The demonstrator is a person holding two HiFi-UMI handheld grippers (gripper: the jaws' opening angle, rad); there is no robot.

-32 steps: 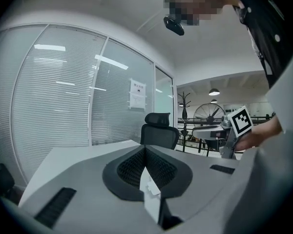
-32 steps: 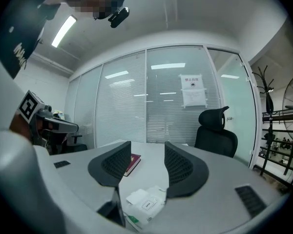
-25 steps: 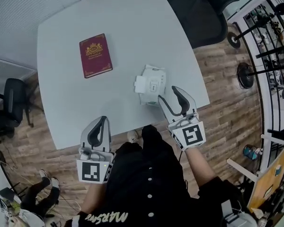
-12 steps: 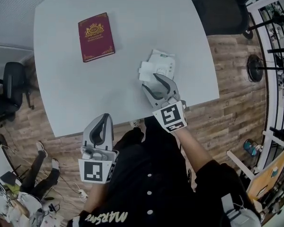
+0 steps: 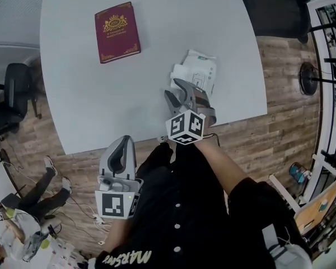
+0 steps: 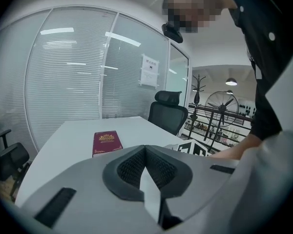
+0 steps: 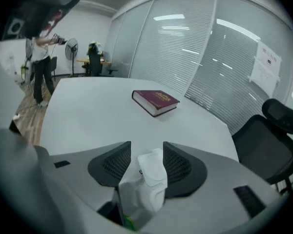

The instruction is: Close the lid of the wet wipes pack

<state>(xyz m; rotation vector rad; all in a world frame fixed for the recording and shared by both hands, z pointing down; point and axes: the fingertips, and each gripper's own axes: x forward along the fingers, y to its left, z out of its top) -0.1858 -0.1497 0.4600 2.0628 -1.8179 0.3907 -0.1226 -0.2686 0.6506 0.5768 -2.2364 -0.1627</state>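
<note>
The white wet wipes pack [image 5: 199, 72] lies near the front right of the grey table [image 5: 89, 100], its lid flap [image 5: 178, 74] standing open on the left side. My right gripper [image 5: 173, 89] reaches over the pack's near left edge. In the right gripper view the right gripper [image 7: 146, 147] is open, with the raised white lid [image 7: 151, 172] standing between its jaws and the pack [image 7: 136, 199] below. My left gripper [image 5: 122, 142] hangs off the table's front edge, shut and empty; the left gripper view shows its pads [image 6: 136, 165] pressed together.
A dark red book [image 5: 117, 31] lies at the table's far left, also seen as the book [image 7: 156, 101] ahead of the right gripper. A black office chair [image 5: 280, 4] stands beyond the far right corner, another chair [image 5: 5, 105] at the left. Wooden floor surrounds the table.
My right gripper has moved left and forward, from beside the pack's near right corner to the open lid, which now stands between its jaws. The left gripper has stayed low and shut.
</note>
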